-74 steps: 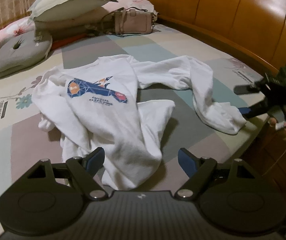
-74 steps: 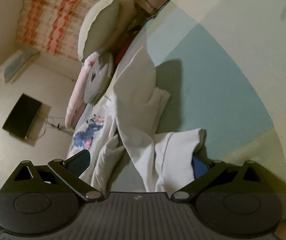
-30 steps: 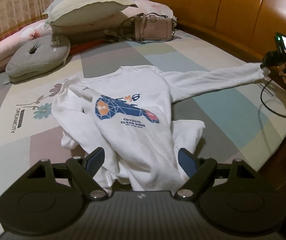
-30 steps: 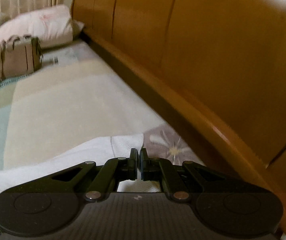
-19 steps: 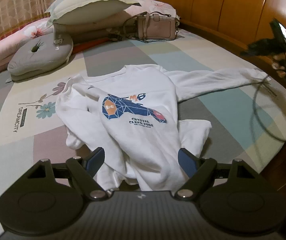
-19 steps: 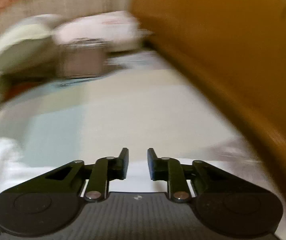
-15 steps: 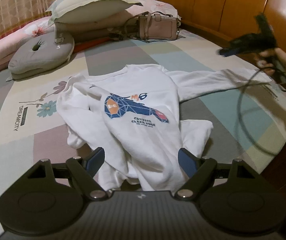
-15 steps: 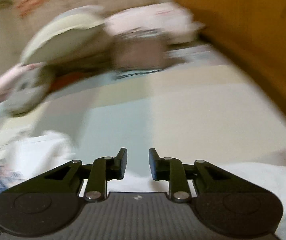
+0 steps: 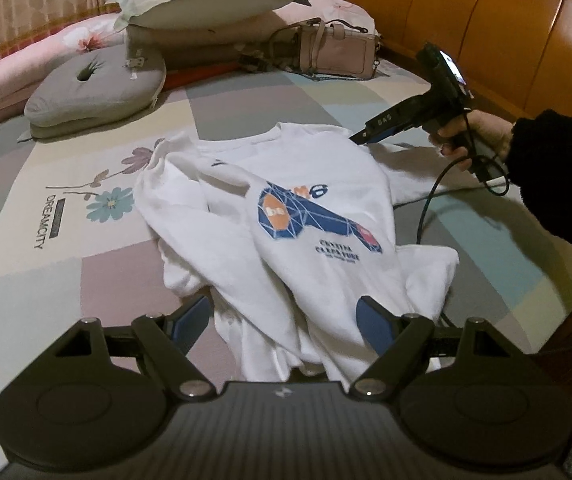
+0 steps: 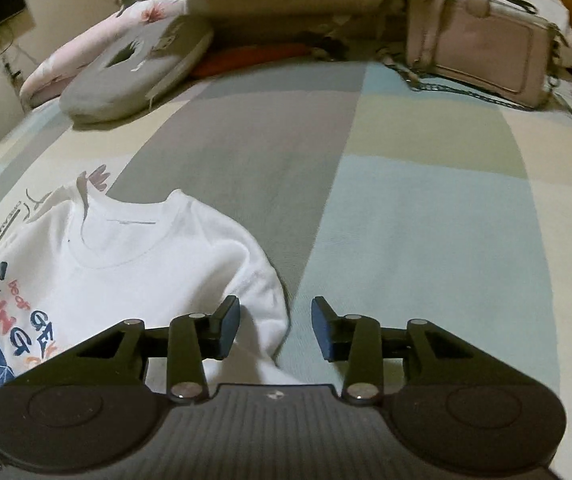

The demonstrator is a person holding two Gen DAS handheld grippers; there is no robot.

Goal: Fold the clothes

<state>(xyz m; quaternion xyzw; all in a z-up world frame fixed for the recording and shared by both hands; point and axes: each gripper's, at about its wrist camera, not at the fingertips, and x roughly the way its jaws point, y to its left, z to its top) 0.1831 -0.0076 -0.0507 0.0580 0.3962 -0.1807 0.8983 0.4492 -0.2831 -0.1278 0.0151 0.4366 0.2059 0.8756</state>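
A: Where is your white sweatshirt [image 9: 310, 216]?

B: Crumpled on the patchwork bedspread [image 9: 46, 280], printed chest up, neckline toward the pillows [image 9: 206, 4] and the pink handbag [image 9: 338, 52].

A: And your 2 grippers?

B: Your left gripper [image 9: 282, 320] hangs over the bunched hem, jaws wide, pads pressing nothing. Your right gripper [image 10: 276, 326] sits at the shoulder nearest the wooden headboard [image 9: 486, 20]; its jaws are opening, the shoulder's edge lies between them, neither pad pinching it. Your hand [image 9: 474, 136] grips its handle, a cable trailing below.
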